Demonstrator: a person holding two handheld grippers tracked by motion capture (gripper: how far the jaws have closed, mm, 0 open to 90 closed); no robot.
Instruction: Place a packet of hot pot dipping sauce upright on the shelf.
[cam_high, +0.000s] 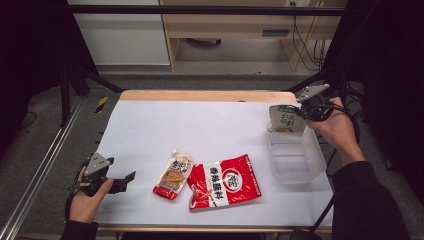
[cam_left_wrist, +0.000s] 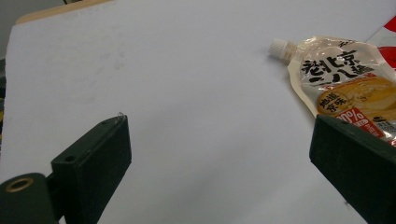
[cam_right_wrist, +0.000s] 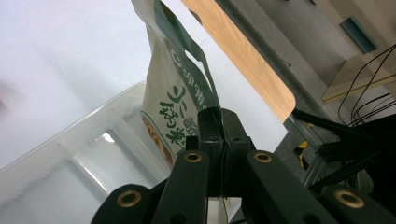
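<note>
R gripper (cam_high: 302, 111) at far-right of table (cam_high: 220, 125), clamped on edge of green pouch (cam_high: 285, 120). Jaws fully closed on pouch material, confirmed in right gripper view: pouch (cam_right_wrist: 175, 107) pinched between jaws, hanging free. Pouch is upright, held over far end of clear bin (cam_high: 296, 156), lower edge at or just inside bin rim; contact w/ bin can't be determined. Bin (cam_right_wrist: 70, 154) sits on table near right edge, interior appears bare otherwise.

L gripper (cam_high: 127, 179) at near-left corner of table, low over surface, jaws spread wide, nothing between them. Left gripper view: jaws well apart, white table (cam_left_wrist: 187, 93) between them, sauce pouch (cam_left_wrist: 345, 84) w/ white cap ahead and to one side, partly behind one jaw.

Mid-table, near edge: sauce pouch (cam_high: 174, 174) lies flat, cap end pointing away from person. Red bag (cam_high: 225, 182) lies flat just beside it on the right, touching or nearly so. Both well apart from bin.
</note>
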